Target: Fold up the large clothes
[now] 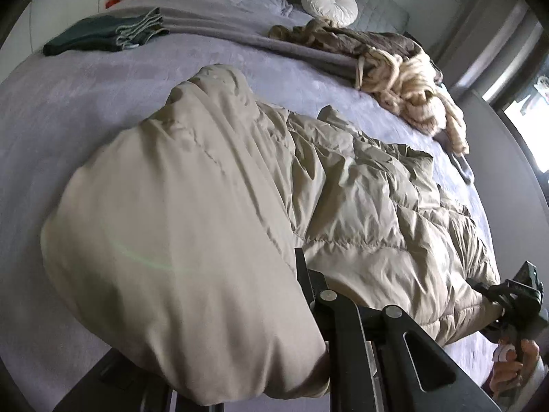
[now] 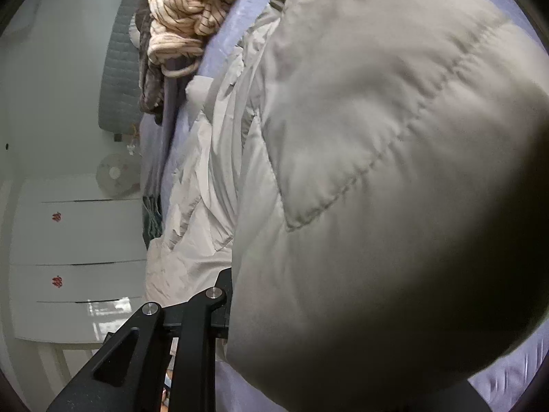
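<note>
Fingers of the left gripper: black, drawn nearly together, pinching the hem of the beige puffer jacket; only one finger shows, the other is buried under lifted fabric.

Fingers of the right gripper: likewise narrowed and clamped on the same jacket, whose quilted bulk billows over the lens of the right wrist view and hides the far finger. From the left wrist view, the right gripper shows at the far right edge, gripped by the person's hand at the jacket's other corner.

Beige puffer jacket: lies lengthwise on the bed, near end raised in both grippers, far end still resting on the lavender cover. Quilting creased, lining side partly showing.

Grey blanket: spread across the bed beyond the jacket, apart from it.

Dark green folded item: on the bed's far left, fringe along one edge.

Heap of brown and cream striped clothes: on the far right of the bed, near the jacket's far end but not touching it.

Round white cushion: against the grey quilted headboard.

White drawer unit: beside the bed, seen in the right wrist view.
</note>
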